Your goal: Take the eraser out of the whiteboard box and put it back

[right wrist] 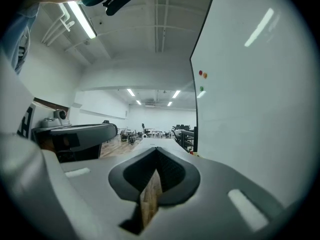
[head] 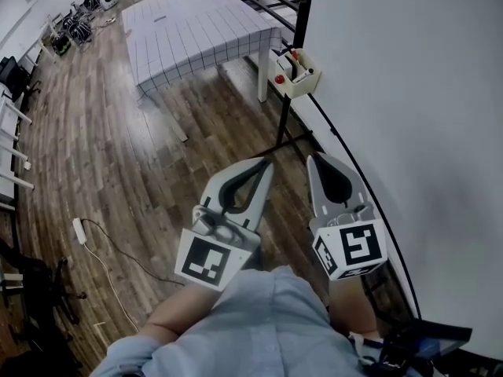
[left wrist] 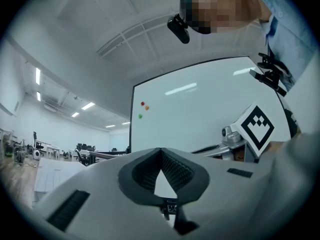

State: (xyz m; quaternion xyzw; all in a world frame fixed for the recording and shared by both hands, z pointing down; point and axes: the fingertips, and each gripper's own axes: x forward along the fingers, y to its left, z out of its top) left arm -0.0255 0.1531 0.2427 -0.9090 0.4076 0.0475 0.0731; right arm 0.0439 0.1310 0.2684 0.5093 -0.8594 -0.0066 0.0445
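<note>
A cream whiteboard box (head: 295, 75) hangs on the whiteboard's lower edge, far ahead in the head view. Markers and a dark item stick out of it, and I cannot tell whether the dark item is the eraser. A red round magnet (head: 279, 78) sits on the box's left face. My left gripper (head: 266, 162) and right gripper (head: 315, 158) are side by side near my body, well short of the box and pointing toward it. Both are shut with nothing between the jaws, as the left gripper (left wrist: 161, 149) and right gripper (right wrist: 156, 148) show in their own views.
The whiteboard (head: 409, 93) fills the right side, on a black stand (head: 287, 120). A table with a grid-patterned cloth (head: 196, 26) stands beyond the box. A power strip with its cable (head: 78, 230) lies on the wooden floor at the left. Coloured magnets (left wrist: 142, 104) stick to the board.
</note>
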